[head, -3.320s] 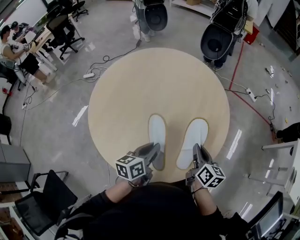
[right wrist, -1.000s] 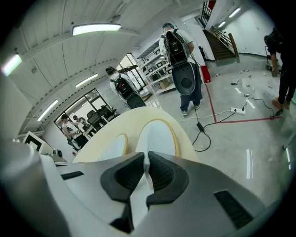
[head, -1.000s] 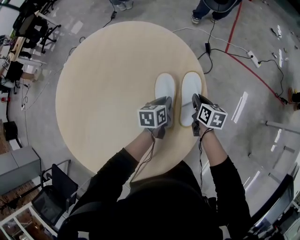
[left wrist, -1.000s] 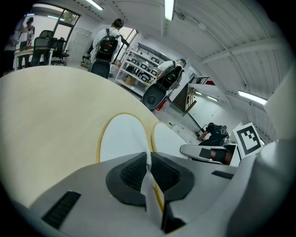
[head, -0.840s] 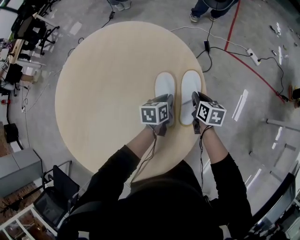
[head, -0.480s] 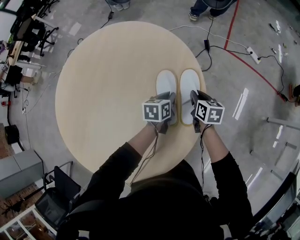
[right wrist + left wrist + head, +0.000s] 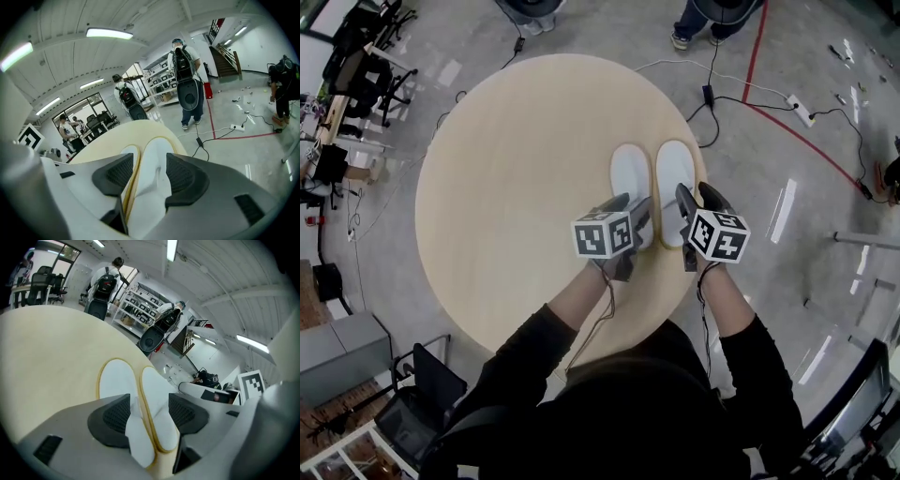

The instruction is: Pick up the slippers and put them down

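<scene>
Spreading wide, the jaws of the left gripper and the right gripper have just been opening. Neither holds anything now: each pair of pads stands clear on either side of a slipper's heel end. The left slipper and the right slipper lie flat on the round table, parallel and touching along their inner edges, where a few seconds ago they sat splayed apart. That reads as the put-down done, with only the withdrawal left. In the head view the marker cubes cover both heels, and the person's arms hide the table's near edge.
</scene>
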A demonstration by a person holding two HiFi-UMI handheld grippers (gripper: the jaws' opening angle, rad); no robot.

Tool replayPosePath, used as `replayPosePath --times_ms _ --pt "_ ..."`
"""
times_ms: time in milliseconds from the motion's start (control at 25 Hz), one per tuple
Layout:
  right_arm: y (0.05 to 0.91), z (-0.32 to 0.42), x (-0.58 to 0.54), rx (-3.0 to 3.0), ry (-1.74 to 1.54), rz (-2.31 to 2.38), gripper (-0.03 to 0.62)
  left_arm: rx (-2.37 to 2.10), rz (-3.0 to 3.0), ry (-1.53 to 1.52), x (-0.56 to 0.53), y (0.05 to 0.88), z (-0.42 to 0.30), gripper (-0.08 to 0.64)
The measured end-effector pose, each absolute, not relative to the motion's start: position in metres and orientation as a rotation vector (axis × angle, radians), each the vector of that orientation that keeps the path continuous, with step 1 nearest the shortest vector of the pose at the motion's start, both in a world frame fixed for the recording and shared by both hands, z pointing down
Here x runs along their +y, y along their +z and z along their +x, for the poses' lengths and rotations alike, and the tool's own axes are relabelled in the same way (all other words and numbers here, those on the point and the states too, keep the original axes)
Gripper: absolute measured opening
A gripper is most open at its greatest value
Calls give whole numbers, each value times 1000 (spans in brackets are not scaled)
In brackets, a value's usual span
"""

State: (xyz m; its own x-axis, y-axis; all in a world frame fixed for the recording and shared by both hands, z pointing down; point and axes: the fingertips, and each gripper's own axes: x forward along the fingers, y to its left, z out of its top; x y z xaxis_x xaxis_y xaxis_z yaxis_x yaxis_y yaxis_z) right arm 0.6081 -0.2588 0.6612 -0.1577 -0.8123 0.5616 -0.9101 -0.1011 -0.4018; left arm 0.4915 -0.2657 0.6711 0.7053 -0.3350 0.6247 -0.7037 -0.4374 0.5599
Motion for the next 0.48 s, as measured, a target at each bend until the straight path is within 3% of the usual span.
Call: replayPosePath --times_ms 320,480 --pt "622 571 -208 -2160 1261 1960 207 -699 2014 362 -199 622 464 246" --pt "612 521 -181 -2227 1295 1898 148 -717 1935 298 -160 612 406 229"
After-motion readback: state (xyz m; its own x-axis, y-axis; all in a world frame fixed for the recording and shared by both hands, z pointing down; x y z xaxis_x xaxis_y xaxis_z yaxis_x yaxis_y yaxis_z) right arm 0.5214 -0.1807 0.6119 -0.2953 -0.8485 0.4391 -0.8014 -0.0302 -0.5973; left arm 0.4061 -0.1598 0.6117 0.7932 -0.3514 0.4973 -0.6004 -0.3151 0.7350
